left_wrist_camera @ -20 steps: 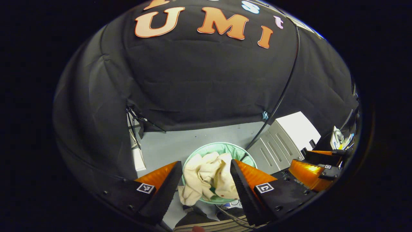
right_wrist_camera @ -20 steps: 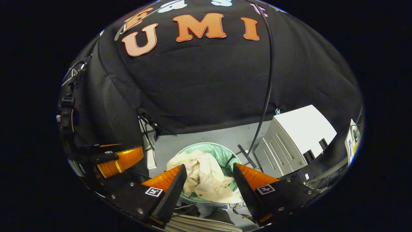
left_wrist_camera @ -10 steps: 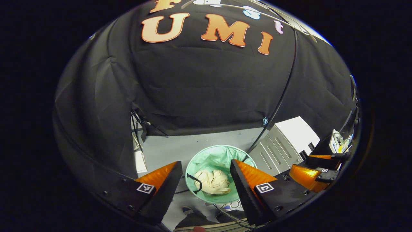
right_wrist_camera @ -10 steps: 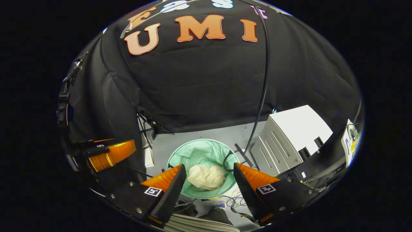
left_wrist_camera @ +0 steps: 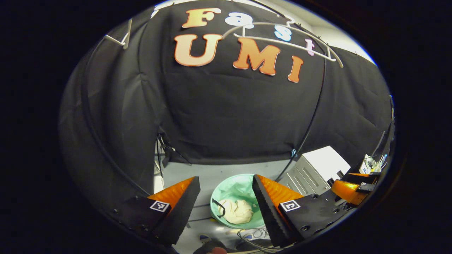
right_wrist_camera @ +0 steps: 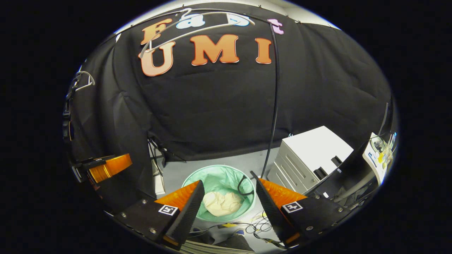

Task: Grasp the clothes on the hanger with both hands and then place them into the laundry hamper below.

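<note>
A cream garment lies crumpled at the bottom of the round mint-green hamper on the grey floor. My left gripper hangs high above the hamper, open, with nothing between its fingers. My right gripper is also open and empty above the hamper. A bare white hanger hangs near the top of the black wall. The right gripper's orange body shows at the right of the left gripper view, and the left gripper's body at the left of the right gripper view.
A white drawer cabinet stands to the right of the hamper. A black pole rises beside it. Loose cables lie on the floor in front of the hamper. A second hanger hangs at the far left.
The cream garment dropped from between the fingers into the hamper. Both grippers have risen, so the hamper looks smaller and the hanger has come into view.
</note>
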Motion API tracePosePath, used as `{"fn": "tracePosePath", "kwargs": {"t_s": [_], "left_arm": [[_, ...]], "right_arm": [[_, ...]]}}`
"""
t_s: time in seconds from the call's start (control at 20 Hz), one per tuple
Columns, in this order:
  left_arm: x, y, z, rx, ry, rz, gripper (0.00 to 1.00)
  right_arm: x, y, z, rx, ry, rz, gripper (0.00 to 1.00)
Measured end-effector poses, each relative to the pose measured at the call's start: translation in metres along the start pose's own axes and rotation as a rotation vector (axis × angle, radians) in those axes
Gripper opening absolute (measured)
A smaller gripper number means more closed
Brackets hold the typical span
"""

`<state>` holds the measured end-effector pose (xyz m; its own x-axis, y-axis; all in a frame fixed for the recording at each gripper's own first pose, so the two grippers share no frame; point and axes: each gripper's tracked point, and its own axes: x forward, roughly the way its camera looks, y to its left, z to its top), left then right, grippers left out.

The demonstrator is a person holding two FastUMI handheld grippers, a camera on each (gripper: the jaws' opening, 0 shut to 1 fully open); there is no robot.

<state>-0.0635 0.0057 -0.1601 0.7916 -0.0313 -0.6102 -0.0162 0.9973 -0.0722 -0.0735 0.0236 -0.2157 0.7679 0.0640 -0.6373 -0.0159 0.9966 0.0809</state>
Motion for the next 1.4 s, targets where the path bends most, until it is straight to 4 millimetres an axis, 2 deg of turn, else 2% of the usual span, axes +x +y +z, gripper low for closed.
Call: {"fn": "tracePosePath", "kwargs": {"t_s": [0.15, 0.2, 0.35, 0.5, 0.55, 0.6, 0.65, 0.75, 0.95, 1.2, 1.25, 1.3, 1.4], "left_arm": [[-0.025, 0.011, 0.043, 0.006, -0.136, 0.028, 0.98], [-0.034, 0.014, 0.057, -0.004, -0.177, 0.03, 0.94], [-0.055, 0.023, 0.091, -0.031, -0.29, 0.04, 1.0], [-0.074, 0.036, 0.129, -0.022, -0.383, 0.066, 0.97], [-0.079, 0.038, 0.141, -0.018, -0.421, 0.067, 1.0], [-0.085, 0.034, 0.149, -0.014, -0.457, 0.069, 0.94], [-0.092, 0.032, 0.158, -0.008, -0.487, 0.071, 0.94], [-0.101, 0.03, 0.173, -0.006, -0.53, 0.082, 0.94], [-0.115, 0.023, 0.201, 0.015, -0.612, 0.073, 0.96], [-0.132, 0.02, 0.214, 0.024, -0.681, 0.063, 1.0], [-0.137, 0.019, 0.219, 0.02, -0.695, 0.065, 0.97], [-0.14, 0.019, 0.223, 0.013, -0.713, 0.068, 0.94], [-0.136, 0.017, 0.233, 0.009, -0.736, 0.062, 0.94]], "right_arm": [[-0.021, -0.007, 0.035, -0.023, -0.108, -0.025, 0.92], [-0.029, -0.008, 0.048, -0.034, -0.145, -0.032, 0.92], [-0.048, -0.007, 0.077, -0.059, -0.243, -0.035, 0.92], [-0.069, -0.005, 0.114, -0.062, -0.349, -0.028, 0.92], [-0.077, -0.006, 0.128, -0.06, -0.392, -0.028, 0.92], [-0.088, -0.006, 0.143, -0.058, -0.437, -0.03, 0.92], [-0.097, -0.009, 0.158, -0.057, -0.481, -0.036, 0.92], [-0.116, -0.018, 0.177, -0.071, -0.549, -0.054, 0.92], [-0.138, -0.042, 0.203, -0.125, -0.622, -0.113, 0.92], [-0.162, -0.056, 0.232, -0.1, -0.703, -0.118, 0.92], [-0.166, -0.058, 0.237, -0.083, -0.719, -0.106, 0.99], [-0.171, -0.059, 0.241, -0.068, -0.739, -0.096, 0.92], [-0.175, -0.062, 0.248, -0.055, -0.768, -0.092, 0.92]]}}
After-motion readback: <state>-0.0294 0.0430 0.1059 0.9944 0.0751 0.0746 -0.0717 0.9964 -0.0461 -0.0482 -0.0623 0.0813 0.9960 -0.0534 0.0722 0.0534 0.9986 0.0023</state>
